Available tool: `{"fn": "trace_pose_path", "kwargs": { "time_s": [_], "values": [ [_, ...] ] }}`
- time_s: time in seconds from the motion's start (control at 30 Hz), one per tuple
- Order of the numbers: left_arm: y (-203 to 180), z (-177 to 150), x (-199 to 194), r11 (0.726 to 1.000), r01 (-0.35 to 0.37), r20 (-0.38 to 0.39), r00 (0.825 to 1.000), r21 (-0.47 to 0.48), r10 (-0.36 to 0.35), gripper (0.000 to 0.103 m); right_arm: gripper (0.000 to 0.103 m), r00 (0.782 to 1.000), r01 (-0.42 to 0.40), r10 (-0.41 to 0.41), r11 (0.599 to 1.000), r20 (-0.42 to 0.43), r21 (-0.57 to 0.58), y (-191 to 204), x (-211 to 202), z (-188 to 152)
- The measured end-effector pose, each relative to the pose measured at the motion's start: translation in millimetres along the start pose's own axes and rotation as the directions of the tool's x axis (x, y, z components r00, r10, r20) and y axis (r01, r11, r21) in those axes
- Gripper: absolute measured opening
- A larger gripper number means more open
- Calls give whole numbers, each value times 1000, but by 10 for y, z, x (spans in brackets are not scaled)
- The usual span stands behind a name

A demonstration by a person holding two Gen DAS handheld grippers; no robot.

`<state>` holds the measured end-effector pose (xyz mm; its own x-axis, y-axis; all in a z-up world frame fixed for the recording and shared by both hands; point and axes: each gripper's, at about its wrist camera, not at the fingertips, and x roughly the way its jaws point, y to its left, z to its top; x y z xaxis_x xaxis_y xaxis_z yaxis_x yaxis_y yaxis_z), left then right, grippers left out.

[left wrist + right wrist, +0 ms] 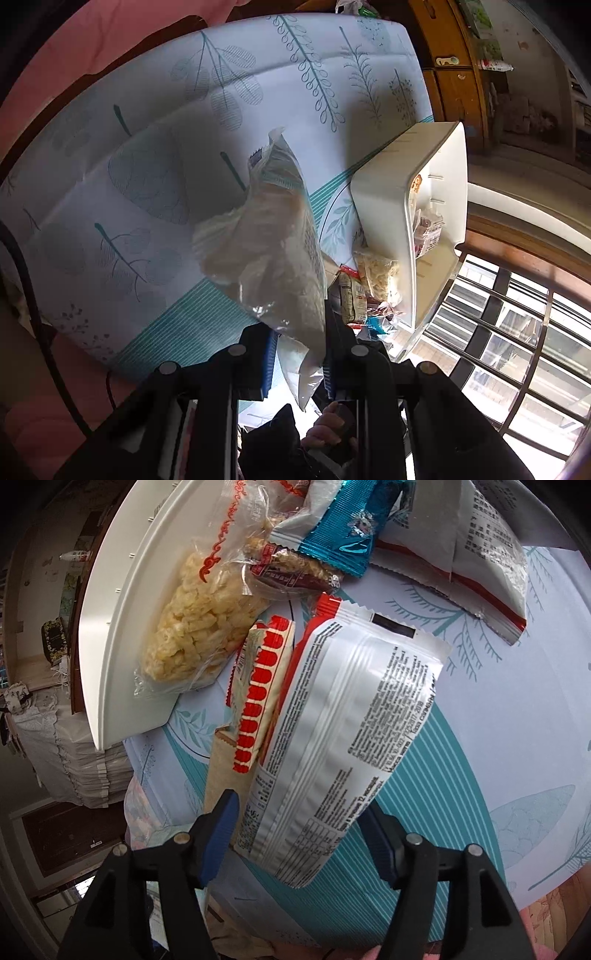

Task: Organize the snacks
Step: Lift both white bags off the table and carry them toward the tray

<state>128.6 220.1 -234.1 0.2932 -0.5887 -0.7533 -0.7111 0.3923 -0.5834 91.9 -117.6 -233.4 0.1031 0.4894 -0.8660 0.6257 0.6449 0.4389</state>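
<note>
In the left wrist view my left gripper (297, 354) is shut on a clear bag of pale snacks (269, 251) and holds it above the leaf-print tablecloth (155, 166). A white bin (391, 192) stands to its right with wrapped snacks inside. In the right wrist view my right gripper (299, 830) is shut on a white printed snack packet (343, 738), its pads pressing the packet's lower end. Beside it lie a red-and-cream packet (262, 694), a clear bag of puffed rice cake (199, 627), a blue wrapper (351, 528) and a grey pouch (487, 542).
The white bin also shows in the right wrist view (107, 635), at the table's left edge. More small snack packets (369, 284) lie at the bin's foot. A window with bars (517, 332) is beyond the table. A black cable (33, 295) hangs at the left.
</note>
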Motion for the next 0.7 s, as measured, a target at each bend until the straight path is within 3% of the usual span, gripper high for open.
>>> {"fn": "trace_pose_path", "kwargs": {
  "time_s": [0.33,0.47,0.7],
  "values": [
    [-269,-115,-193,986,62,47,996,157,-70,19,61,1000,23,-23,1000,-2,20,20,77,42],
    [-351,-207,-270,975,75,59,994,211,-89,19,55,1000,-9,9,1000,1,-12,-70,20,39],
    [-444,-442,-412,955,93,88,989,283,-122,19,53,1000,-15,15,1000,-20,-12,-344,-91,-38]
  ]
}}
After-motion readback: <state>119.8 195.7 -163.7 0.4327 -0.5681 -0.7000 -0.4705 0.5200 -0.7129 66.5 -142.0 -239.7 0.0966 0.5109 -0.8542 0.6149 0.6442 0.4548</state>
